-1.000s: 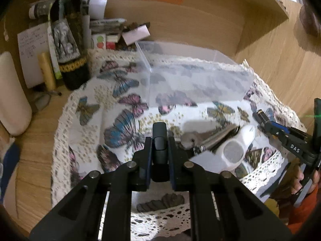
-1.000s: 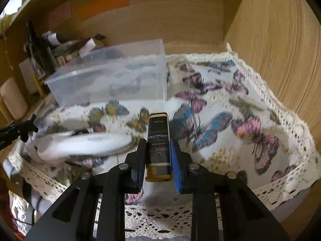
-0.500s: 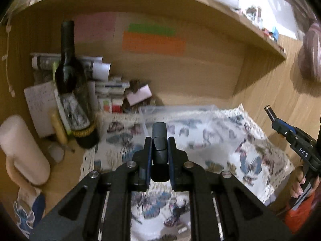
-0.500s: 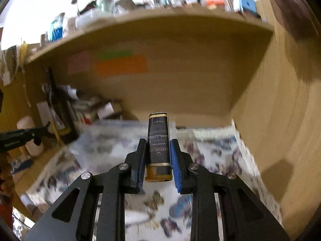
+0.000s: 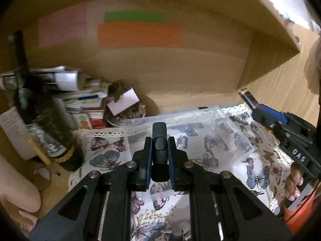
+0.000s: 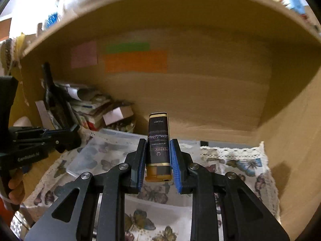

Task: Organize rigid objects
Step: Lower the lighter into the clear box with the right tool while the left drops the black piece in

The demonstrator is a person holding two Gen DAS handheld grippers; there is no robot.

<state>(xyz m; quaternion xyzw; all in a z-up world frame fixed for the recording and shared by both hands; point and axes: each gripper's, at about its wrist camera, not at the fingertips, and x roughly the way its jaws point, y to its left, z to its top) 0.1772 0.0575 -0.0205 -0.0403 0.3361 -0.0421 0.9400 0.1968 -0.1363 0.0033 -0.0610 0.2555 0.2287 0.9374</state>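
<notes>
Both tools have lifted above the clear box (image 5: 188, 138): left tool (image 5: 159, 152) clamps a black stick (image 5: 159, 140), right tool (image 6: 158, 156) clamps a dark lighter (image 6: 158, 140).

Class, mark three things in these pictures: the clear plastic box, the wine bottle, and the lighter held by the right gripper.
clear plastic box (image 5: 238, 138), left wrist view, on its right wall
wine bottle (image 5: 47, 132), left wrist view, on its label
lighter (image 6: 158, 140), right wrist view, on its dark printed face

One clear bin (image 5: 200, 132), one bottle (image 5: 44, 132)
</notes>
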